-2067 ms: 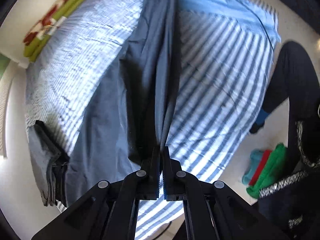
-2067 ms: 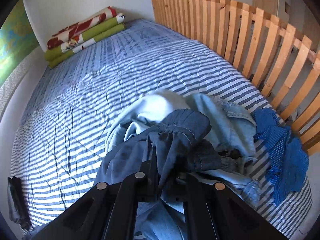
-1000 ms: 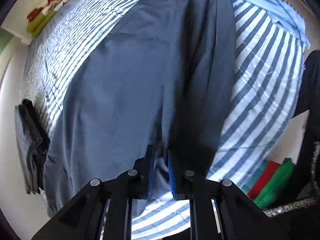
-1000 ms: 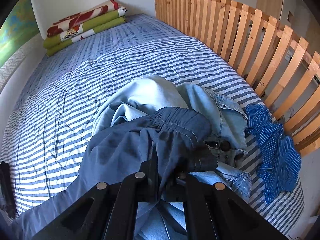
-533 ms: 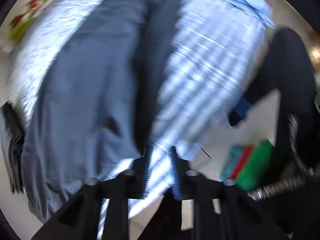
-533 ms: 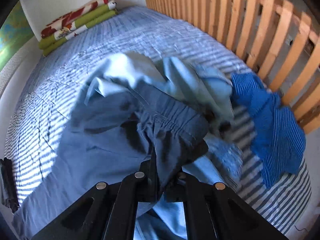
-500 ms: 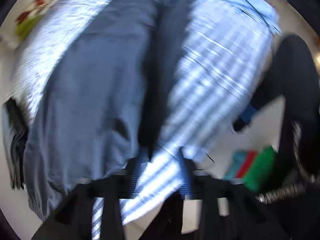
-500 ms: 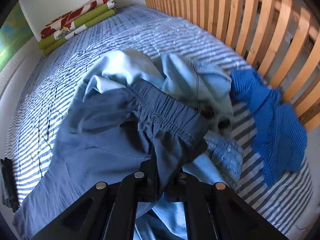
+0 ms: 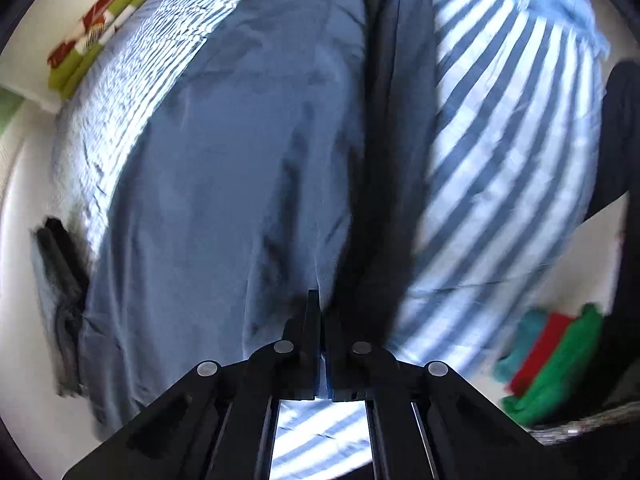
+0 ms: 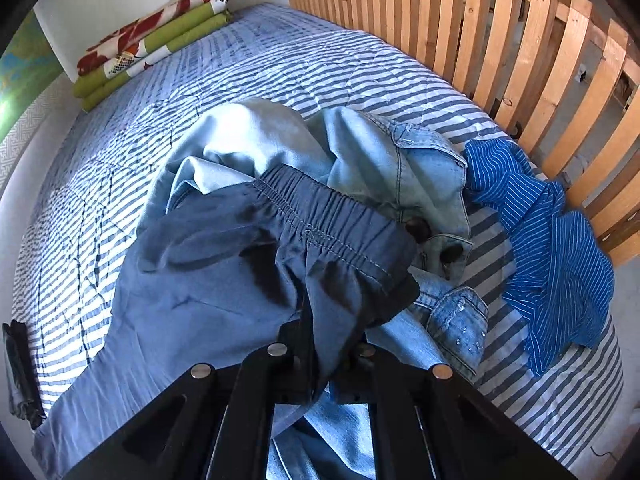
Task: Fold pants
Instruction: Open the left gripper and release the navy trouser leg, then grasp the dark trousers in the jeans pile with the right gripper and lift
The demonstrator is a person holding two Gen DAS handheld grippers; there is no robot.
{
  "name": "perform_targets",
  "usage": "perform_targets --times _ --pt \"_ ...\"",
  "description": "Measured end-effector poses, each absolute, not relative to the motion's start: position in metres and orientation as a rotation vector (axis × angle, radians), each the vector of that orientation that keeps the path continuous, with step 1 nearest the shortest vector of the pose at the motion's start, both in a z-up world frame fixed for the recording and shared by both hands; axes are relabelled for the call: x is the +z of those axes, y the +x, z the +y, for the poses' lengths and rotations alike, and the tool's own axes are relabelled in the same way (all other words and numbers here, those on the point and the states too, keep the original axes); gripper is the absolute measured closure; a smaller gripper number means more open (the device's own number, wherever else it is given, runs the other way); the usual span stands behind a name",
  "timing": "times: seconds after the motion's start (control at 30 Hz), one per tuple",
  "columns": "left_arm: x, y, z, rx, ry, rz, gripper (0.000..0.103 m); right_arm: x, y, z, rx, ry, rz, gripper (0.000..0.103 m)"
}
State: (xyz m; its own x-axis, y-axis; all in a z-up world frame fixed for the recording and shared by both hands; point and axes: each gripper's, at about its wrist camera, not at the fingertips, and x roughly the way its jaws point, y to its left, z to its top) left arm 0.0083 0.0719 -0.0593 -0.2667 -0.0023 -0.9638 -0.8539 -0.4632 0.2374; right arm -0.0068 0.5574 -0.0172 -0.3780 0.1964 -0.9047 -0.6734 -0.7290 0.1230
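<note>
Dark blue pants [image 9: 240, 160] lie lengthwise on the striped bed [image 9: 500, 140]. In the left wrist view one leg is spread flat, and a darker fold runs beside it down to my left gripper [image 9: 322, 308]. That gripper is shut, with the fabric edge pinched at its tips near the bed's near edge. In the right wrist view the elastic waistband [image 10: 332, 220] of the pants [image 10: 200, 280] is bunched over my right gripper [image 10: 326, 332]. It is shut on the waist fabric, which hides its tips.
Pale jeans [image 10: 360, 152] lie heaped under the waistband, a blue striped shirt [image 10: 560, 248] beside them by the wooden slatted rail [image 10: 500, 32]. Folded blankets [image 10: 148, 44] sit at the bed's head. A dark folded garment [image 9: 60, 272] lies at the left edge. Green and red cloth [image 9: 560, 360] lies on the floor.
The left gripper opened, shifted sideways along the leg end and shut on the fabric again. The pants now lie flatter on the bed. The right gripper sank with the waistband.
</note>
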Motion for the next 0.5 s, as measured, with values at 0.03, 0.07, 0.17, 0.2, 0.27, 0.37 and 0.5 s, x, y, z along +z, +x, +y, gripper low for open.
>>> perform_targets --times 0.03,0.07,0.17,0.2,0.27,0.37,0.5 --pt "-0.053 0.014 0.069 1.798 -1.354 1.070 0.103 -0.017 -0.005 0.558 2.135 -1.307 0.661 0.099" --pt "-0.045 0.025 0.067 1.790 -1.330 1.058 0.103 -0.017 -0.004 0.560 2.136 -1.305 0.669 0.099" --pt "-0.042 0.057 0.063 1.702 -1.314 1.061 0.102 -0.020 -0.004 0.564 2.141 -1.308 0.690 0.099" --pt "-0.046 0.062 0.063 1.687 -1.312 1.090 0.102 -0.022 -0.004 0.563 2.141 -1.318 0.694 0.099" --pt "-0.055 0.070 0.064 1.667 -1.325 1.109 0.093 -0.030 -0.006 0.564 2.139 -1.355 0.708 0.098" --pt "-0.059 0.064 0.065 1.654 -1.412 1.028 0.060 -0.033 -0.003 0.564 2.172 -1.370 0.730 0.095" --pt "-0.032 0.041 0.059 1.668 -1.451 0.788 0.051 -0.022 0.016 0.571 2.278 -1.379 0.759 0.076"
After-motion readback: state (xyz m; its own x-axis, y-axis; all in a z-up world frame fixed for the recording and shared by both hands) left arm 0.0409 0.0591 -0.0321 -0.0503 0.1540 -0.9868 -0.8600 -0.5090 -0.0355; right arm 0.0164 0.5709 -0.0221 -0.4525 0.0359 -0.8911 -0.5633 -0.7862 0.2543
